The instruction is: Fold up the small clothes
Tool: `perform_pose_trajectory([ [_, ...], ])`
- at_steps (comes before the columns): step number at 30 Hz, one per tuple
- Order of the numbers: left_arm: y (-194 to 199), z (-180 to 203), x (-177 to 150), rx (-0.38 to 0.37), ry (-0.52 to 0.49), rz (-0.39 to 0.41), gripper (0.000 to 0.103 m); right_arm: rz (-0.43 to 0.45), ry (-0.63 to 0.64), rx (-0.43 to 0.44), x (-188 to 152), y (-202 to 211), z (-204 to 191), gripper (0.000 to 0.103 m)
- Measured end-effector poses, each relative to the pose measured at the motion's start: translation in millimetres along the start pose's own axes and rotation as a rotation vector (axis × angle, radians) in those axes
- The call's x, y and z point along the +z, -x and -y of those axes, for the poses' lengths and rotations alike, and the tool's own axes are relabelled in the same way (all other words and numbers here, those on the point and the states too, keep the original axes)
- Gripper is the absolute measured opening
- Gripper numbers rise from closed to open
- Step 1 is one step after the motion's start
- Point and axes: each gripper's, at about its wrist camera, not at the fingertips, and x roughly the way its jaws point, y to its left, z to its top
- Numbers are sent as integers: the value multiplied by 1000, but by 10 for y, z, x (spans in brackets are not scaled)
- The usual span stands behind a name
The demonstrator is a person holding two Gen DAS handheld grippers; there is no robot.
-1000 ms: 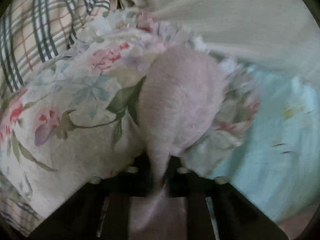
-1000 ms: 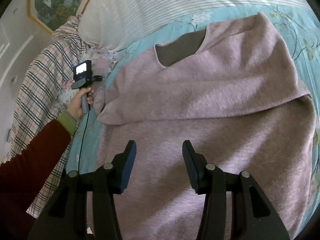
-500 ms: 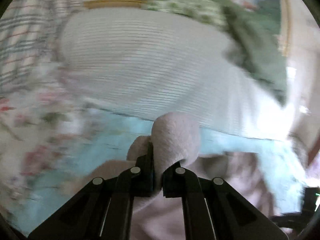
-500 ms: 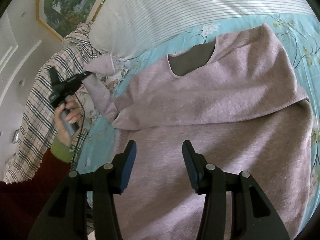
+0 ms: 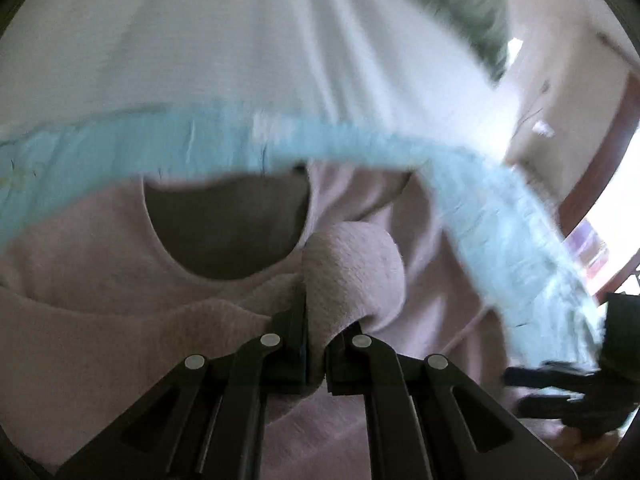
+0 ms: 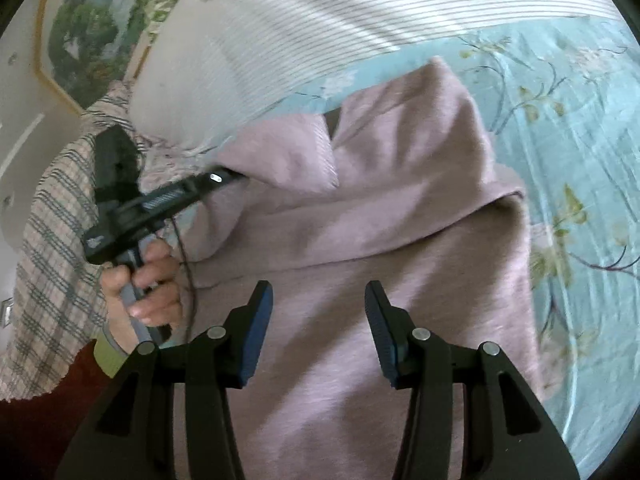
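left tool [image 5: 316,344] pinching sweater [image 6: 360,240] sleeve [image 5: 352,272] | right tool [image 6: 318,334] agape, empty | neckline only left view

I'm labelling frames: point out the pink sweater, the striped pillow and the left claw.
pink sweater [image 6: 360,240], right wrist view, body.
striped pillow [image 6: 320,32], right wrist view, middle.
left claw [image 5: 316,344], left wrist view, between fingertips.

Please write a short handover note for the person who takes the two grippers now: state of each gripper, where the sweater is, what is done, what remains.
Left gripper: shut on the sleeve of the pink sweater, carried over the chest near the neckline.
Right gripper: open, empty, hovering over the sweater's lower body.
Sweater lies flat on the blue floral sheet, below the striped pillow.
Done: the other side looks already folded across.
Left: lay this sleeve down, release, then probably fold the body up.
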Motion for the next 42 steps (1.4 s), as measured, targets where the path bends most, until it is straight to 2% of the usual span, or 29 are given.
perform_pose_trajectory([
  [2, -197, -84, -22, 34, 19, -52, 12, 3, 0, -9, 68, -52, 53, 49],
  [4, -199, -150, -49, 27, 62, -86, 40, 9, 10, -11, 131, -91, 56, 49],
  [6, -53, -158, -134, 31, 78, -61, 59, 12, 18, -11, 210, -142, 49, 49],
  [8, 200, -93, -276, 72, 60, -20, 63, 18, 27, -11, 301, -207, 19, 49],
  [12, 750, -114, -628, 232, 77, 88, 75, 5, 56, -6, 527, -472, -75, 51],
  [14, 972, -251, -871, 361, 126, 126, 75, -3, 72, -25, 638, -671, -103, 56],
  [16, 1096, -467, -1105, 483, 193, 131, 75, -11, 71, -33, 696, -831, -108, 64],
  [18, 1135, -650, -1232, 559, 249, 124, 75, -20, 67, -53, 733, -979, -89, 65],
  [19, 1141, -758, -1285, 574, 282, 116, 74, -26, 66, -56, 744, -1032, -80, 65],
  [20, 1128, -850, -1313, 568, 309, 106, 73, -33, 63, -50, 757, -1092, -77, 65],
  [21, 1098, -923, -1319, 562, 330, 96, 71, -42, 56, -33, 764, -1144, -75, 56],
  [22, 1073, -954, -1312, 564, 337, 92, 71, -56, 48, -14, 773, -1195, -86, 41],
  [23, 1061, -1008, -1304, 578, 347, 91, 71, -74, 49, -14, 784, -1231, -113, 4],
  [25, 1027, -1100, -1284, 597, 385, 96, 71, -67, 74, 6, 822, -1195, -236, 5],
  [27, 1013, -1207, -1279, 577, 425, 92, 70, -13, 109, 45, 893, -998, -392, 4],
  [31, 911, -1343, -1269, 567, 445, 65, 69, 164, 69, 166, 1126, -195, -458, 4],
  [33, 917, -1375, -1252, 571, 445, 68, 69, 244, 52, 168, 1197, 163, -361, 4],
  [35, 921, -1424, -1248, 574, 457, 69, 70, 285, 34, 127, 1217, 401, -192, 4],
  [38, 923, -1444, -1234, 584, 470, 72, 70, 235, -21, 25, 1144, 356, 149, 4],
  [42, 987, -1468, -1278, 613, 508, 98, 70, 125, -66, -73, 875, 32, 482, 4],
])
